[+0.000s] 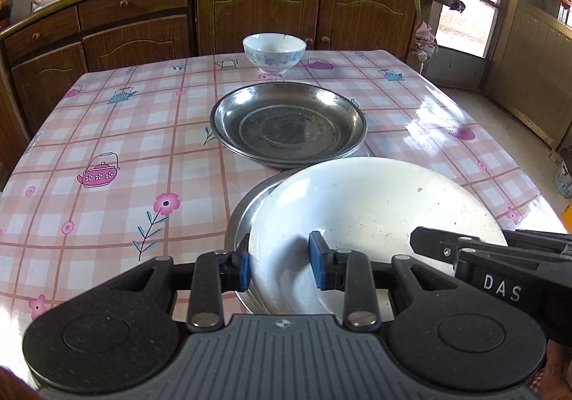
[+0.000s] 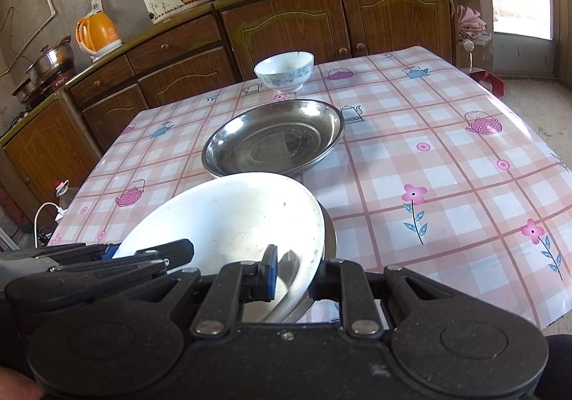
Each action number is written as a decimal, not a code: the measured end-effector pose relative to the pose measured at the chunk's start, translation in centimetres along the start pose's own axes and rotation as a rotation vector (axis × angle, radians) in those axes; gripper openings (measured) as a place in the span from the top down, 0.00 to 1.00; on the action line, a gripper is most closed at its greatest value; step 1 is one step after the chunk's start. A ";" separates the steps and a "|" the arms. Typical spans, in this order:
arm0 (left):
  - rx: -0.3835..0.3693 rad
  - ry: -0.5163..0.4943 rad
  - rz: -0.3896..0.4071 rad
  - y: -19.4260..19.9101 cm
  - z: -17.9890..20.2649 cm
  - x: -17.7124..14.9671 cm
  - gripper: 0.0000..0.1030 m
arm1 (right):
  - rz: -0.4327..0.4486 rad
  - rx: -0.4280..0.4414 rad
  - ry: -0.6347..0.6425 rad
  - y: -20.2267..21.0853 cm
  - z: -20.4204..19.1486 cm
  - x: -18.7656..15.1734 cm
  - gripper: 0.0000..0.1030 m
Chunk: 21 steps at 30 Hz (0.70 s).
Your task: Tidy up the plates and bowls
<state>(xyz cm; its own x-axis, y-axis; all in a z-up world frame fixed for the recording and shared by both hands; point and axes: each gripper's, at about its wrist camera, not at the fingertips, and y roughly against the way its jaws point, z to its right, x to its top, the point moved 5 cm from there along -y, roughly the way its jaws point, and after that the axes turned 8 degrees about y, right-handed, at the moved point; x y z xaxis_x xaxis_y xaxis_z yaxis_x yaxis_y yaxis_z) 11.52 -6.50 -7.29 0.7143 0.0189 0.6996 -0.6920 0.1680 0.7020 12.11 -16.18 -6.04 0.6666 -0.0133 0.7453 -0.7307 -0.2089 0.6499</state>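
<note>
The white plate [image 1: 375, 214] sits tilted over a metal plate [image 1: 246, 214] at the near edge of the surface [image 1: 107, 135], both tongs gripping its rim: left tongs [image 1: 280, 266] narrowly parted with pads either side of the rim, right tongs [image 2: 291, 274] clenched tight on the opposite rim. Just beyond the white plate lies a stack of steel plates [image 1: 289, 124]; farther beyond, a blue-patterned bowl [image 1: 274, 52] near the far edge. Bare tablecloth spreads either side. Wooden cabinets [image 1: 257, 6] stand behind.
</note>
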 end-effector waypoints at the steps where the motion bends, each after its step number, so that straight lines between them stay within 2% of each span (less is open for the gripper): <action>1: 0.003 0.000 -0.004 -0.1 0.0 0.0 0.70 | -0.003 0.002 0.000 -0.2 0.0 -0.1 0.79; 21: 0.071 -0.016 -0.074 -2.1 0.0 0.3 0.70 | -0.057 0.048 -0.008 -3.1 0.8 -0.2 0.78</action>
<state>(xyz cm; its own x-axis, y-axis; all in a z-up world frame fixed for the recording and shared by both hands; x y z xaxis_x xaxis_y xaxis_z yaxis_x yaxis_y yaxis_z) 13.18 -6.81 -8.54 0.7626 -0.0068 0.6468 -0.6432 0.0985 0.7594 14.32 -16.26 -8.34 0.7084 -0.0075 0.7058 -0.6836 -0.2563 0.6834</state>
